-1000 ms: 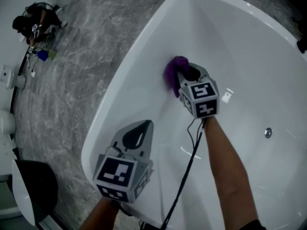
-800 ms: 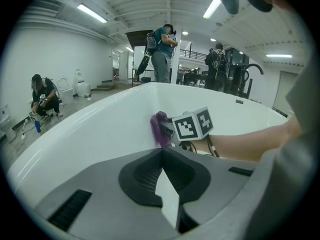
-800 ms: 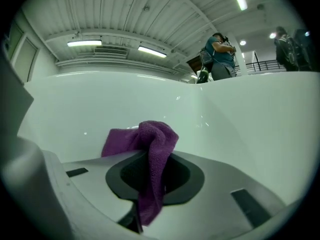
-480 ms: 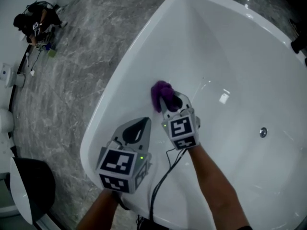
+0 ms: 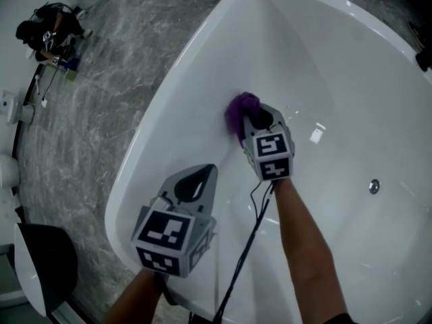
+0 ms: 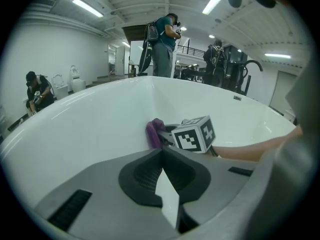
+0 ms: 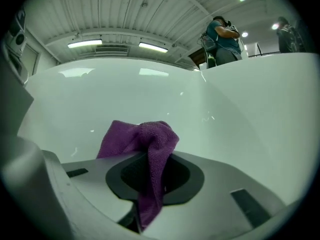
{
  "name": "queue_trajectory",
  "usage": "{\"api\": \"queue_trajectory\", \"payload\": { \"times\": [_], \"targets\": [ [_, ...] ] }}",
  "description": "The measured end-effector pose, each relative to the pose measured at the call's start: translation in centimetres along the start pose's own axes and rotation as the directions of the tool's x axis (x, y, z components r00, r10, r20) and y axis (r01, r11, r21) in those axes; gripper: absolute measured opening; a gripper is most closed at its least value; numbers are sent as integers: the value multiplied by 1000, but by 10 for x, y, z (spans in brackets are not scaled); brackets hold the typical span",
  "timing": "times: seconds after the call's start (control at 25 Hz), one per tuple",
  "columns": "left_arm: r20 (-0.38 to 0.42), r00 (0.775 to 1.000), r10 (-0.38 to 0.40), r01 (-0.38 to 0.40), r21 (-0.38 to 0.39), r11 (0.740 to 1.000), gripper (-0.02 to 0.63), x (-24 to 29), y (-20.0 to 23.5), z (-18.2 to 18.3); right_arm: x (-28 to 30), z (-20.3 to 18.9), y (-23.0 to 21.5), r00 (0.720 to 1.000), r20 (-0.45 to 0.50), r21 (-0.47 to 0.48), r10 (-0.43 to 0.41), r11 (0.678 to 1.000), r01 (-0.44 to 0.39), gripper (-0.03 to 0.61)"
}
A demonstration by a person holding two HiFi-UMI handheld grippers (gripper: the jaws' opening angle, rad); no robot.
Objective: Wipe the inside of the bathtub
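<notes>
Two hand-held grippers work over one white bathtub (image 5: 351, 73), the largest item. Its glossy inner wall looks hard and probably slick, so a wiper should glide unless pressed flat. The right gripper (image 5: 251, 121), reaching into the tub toward the left wall, has its jaws clamped on a purple cloth (image 5: 240, 106). The left gripper (image 5: 204, 173), nearer and close to the left rim, has its jaws closed together with nothing between them. The cloth, the smallest item, lies against the left inner wall. It appears light, soft and limp, bunched ahead of the jaws with a tail hanging through them. A hold on the gathered middle, as here, seems to leave enough fabric forward to bear on the wall. The pinch should be firm, since drag could pull the cloth free.
</notes>
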State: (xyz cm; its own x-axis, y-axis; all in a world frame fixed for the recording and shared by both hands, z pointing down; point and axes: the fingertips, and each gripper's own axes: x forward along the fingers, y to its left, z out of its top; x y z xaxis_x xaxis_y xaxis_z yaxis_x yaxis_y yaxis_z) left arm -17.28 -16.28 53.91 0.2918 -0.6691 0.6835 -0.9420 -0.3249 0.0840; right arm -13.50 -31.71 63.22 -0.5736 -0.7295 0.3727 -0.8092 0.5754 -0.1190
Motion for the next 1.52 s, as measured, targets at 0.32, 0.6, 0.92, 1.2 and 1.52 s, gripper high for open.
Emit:
{"api": "queue_trajectory", "payload": {
  "times": [0.32, 0.6, 0.92, 1.2, 1.52],
  "targets": [
    [5, 1000, -13, 13, -27, 1000, 6, 8, -4, -2, 23, 11, -47, 994, 13, -47, -106, 993, 107, 57],
    [1, 1000, 6, -6, -1, 1000, 6, 3, -1, -4, -18, -25, 43, 995, -45, -74, 90, 993, -93, 54],
    [-17, 1000, 15, -15, 11, 1000, 6, 2, -3, -4, -36, -59, 81, 974, -99, -50, 206, 976, -211, 55],
    [-17, 1000, -17, 17, 23, 1000, 6, 15, -10, -9, -4, -53, 6, 996, -84, 28, 25, 999, -23, 57],
    [-17, 999, -42, 42, 16, 999, 6, 30, -16, -1, 29, -36, -63, 992, -76, -25, -103, 995, 102, 58]
  ]
}}
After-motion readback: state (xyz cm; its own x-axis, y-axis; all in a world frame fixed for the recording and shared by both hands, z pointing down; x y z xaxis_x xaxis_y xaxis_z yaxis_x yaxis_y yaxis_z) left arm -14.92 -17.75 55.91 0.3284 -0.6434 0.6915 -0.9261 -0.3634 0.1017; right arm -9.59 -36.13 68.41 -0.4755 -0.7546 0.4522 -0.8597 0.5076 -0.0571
